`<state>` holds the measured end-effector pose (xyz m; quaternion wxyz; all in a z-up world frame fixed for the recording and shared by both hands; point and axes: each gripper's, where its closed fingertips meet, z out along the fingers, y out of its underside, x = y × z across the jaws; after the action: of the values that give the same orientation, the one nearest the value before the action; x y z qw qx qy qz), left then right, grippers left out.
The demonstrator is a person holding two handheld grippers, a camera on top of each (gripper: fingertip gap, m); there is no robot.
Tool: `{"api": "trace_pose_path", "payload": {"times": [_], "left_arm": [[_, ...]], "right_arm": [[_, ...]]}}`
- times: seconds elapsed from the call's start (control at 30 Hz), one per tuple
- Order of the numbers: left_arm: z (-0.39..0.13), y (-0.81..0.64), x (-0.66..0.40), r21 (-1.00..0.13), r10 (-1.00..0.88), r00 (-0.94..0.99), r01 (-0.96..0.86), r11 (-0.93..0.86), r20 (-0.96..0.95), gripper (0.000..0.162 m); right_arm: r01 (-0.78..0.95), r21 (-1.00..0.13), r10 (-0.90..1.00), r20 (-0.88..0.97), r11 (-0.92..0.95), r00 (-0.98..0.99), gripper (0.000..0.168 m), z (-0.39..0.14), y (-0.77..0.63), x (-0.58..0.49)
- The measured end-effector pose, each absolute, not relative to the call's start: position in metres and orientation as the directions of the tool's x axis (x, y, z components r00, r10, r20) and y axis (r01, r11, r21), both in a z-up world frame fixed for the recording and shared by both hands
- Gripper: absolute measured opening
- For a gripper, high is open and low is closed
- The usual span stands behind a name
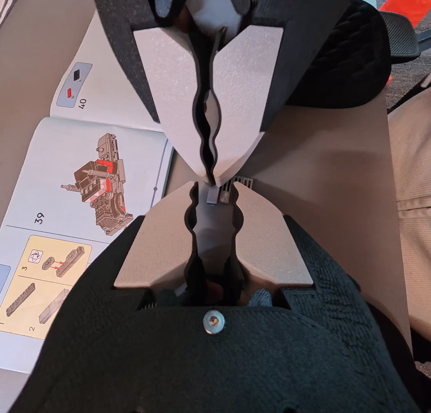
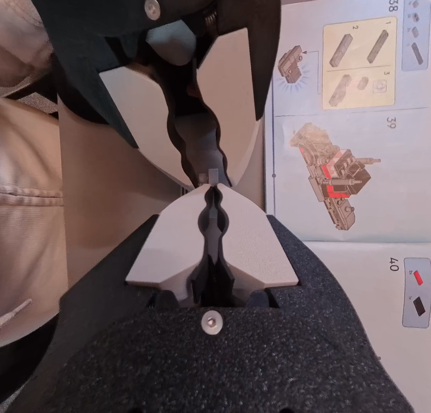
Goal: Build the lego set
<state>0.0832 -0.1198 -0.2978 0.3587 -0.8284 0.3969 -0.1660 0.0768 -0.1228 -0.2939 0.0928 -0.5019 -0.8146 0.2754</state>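
Note:
The two grippers meet tip to tip over the tan table. In the left wrist view my left gripper (image 1: 214, 189) holds a grey lego assembly (image 1: 210, 229) between its jaws, which stand a brick's width apart; a small grey stud piece (image 1: 225, 197) and a grille piece (image 1: 243, 181) show at its front. My right gripper (image 1: 212, 181) comes from above, shut on a thin grey piece (image 1: 212, 195) that touches the assembly. In the right wrist view my right gripper (image 2: 212, 187) pinches that thin piece (image 2: 213, 211); the left gripper (image 2: 212, 180) faces it.
An open instruction booklet (image 1: 81, 180) lies on the table left of the grippers; it is at the right in the right wrist view (image 2: 349, 145). A black chair (image 1: 349, 52) stands behind the table edge. A person's beige trousers (image 1: 410, 192) are close by.

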Motion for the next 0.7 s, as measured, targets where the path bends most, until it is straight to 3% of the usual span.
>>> {"api": "trace_pose_path", "payload": {"times": [0.1,0.2,0.33,0.4,0.7], "left_arm": [[-0.289,-0.119,0.082,-0.763,-0.768,0.64,-0.492,-0.419,0.009,0.036],[-0.256,-0.118,0.073,-0.879,-0.733,0.677,-0.304,-0.366,0.071,0.043],[-0.235,-0.131,0.035,-0.906,-0.608,0.776,-0.119,-0.406,0.171,0.051],[-0.242,-0.143,0.021,-0.885,-0.562,0.808,-0.119,-0.451,0.177,0.052],[-0.266,-0.153,0.016,-0.833,-0.526,0.834,-0.167,-0.528,0.166,0.053]], "right_arm": [[0.737,-0.616,0.876,-0.152,0.278,-0.457,0.016,-0.282,-0.118,0.075],[0.695,-0.684,0.89,-0.149,0.223,-0.432,0.027,-0.266,-0.108,0.078],[0.685,-0.689,0.903,-0.104,0.238,-0.418,0.048,-0.268,-0.102,0.092],[0.692,-0.677,0.899,-0.105,0.248,-0.425,0.055,-0.276,-0.107,0.097],[0.689,-0.674,0.891,-0.099,0.268,-0.443,0.056,-0.29,-0.121,0.093]]}}
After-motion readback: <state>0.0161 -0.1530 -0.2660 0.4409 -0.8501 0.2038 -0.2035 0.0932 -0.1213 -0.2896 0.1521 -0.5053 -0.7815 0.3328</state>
